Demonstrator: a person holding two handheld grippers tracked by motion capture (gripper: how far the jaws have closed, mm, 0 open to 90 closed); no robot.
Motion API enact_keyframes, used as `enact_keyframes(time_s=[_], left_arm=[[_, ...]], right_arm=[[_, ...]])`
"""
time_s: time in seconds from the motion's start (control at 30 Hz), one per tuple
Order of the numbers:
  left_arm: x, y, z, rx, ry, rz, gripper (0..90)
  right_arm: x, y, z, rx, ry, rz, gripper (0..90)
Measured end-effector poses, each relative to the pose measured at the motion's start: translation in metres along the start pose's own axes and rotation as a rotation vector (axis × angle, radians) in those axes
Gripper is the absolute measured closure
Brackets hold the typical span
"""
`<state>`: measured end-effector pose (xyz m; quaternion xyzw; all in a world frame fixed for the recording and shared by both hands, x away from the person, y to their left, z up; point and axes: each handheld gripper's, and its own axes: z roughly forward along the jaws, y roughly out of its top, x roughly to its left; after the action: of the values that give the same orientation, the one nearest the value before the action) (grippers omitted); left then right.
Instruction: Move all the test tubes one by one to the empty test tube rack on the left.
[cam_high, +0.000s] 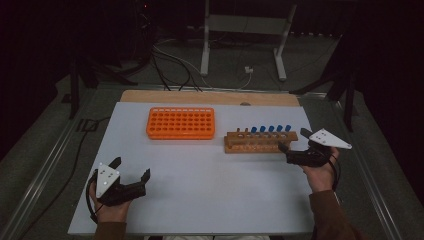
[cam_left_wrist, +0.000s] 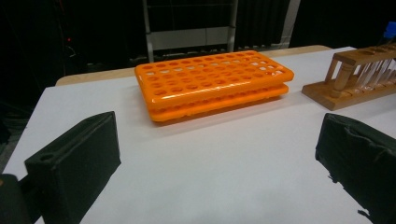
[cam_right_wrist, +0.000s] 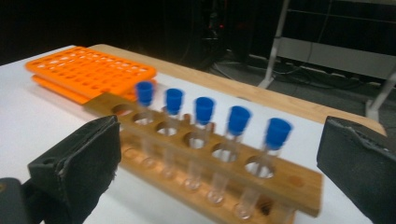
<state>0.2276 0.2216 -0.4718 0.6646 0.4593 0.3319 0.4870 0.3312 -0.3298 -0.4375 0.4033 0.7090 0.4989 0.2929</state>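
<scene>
Capped tubes (cam_right_wrist: 204, 110) ahead, between spread jaws

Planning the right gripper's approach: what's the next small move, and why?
Probably ease the right gripper forward around the nearest blue-capped tube, then close. Its jaws stand wide open just short of the wooden rack, holding nothing.
</scene>
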Motion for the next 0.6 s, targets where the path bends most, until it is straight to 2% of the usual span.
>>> enact_keyframes(time_s=[0.07, 0.2, 0.23, 0.27, 0.3, 0.37, 0.4, 0.43, 0.47, 0.5, 0.53, 0.6], left_arm=[[0.0, 0.0, 0.001, 0.002, -0.002, -0.001, 0.8], [0.0, 0.0, 0.001, 0.004, -0.006, -0.003, 0.8], [0.0, -0.001, 0.001, 0.004, -0.007, -0.004, 0.8], [0.0, -0.001, 0.001, 0.004, -0.007, -0.005, 0.8], [0.0, -0.001, 0.001, 0.005, -0.008, -0.005, 0.8], [0.0, -0.001, 0.002, 0.006, -0.009, -0.004, 0.8], [0.0, -0.001, 0.002, 0.006, -0.01, -0.005, 0.8], [0.0, -0.001, 0.002, 0.007, -0.011, -0.005, 0.8], [0.0, -0.001, 0.002, 0.009, -0.011, -0.005, 0.8], [0.0, -0.001, 0.002, 0.009, -0.012, -0.004, 0.8], [0.0, -0.001, 0.002, 0.01, -0.014, -0.005, 0.8], [0.0, -0.001, 0.002, 0.011, -0.017, -0.006, 0.8]], right_arm=[[-0.01, 0.001, 0.002, -0.002, -0.024, 0.014, 4.0], [-0.018, 0.001, 0.006, 0.003, -0.041, 0.028, 7.9], [-0.024, 0.001, 0.012, 0.029, -0.036, 0.038, 10.1], [-0.024, 0.001, 0.012, 0.029, -0.036, 0.038, 10.1], [-0.028, -0.001, 0.018, 0.055, -0.023, 0.045, 15.5], [-0.03, -0.001, 0.02, 0.067, -0.017, 0.05, 16.9], [-0.033, -0.002, 0.023, 0.08, -0.014, 0.06, 21.0], [-0.037, -0.005, 0.026, 0.086, -0.011, 0.087, 29.3], [-0.037, -0.005, 0.026, 0.086, -0.011, 0.087, 29.3], [-0.041, -0.008, 0.029, 0.1, -0.001, 0.105, 38.4], [-0.041, -0.008, 0.029, 0.1, -0.001, 0.105, 38.4], [-0.042, -0.012, 0.034, 0.124, 0.003, 0.099, 48.5]])
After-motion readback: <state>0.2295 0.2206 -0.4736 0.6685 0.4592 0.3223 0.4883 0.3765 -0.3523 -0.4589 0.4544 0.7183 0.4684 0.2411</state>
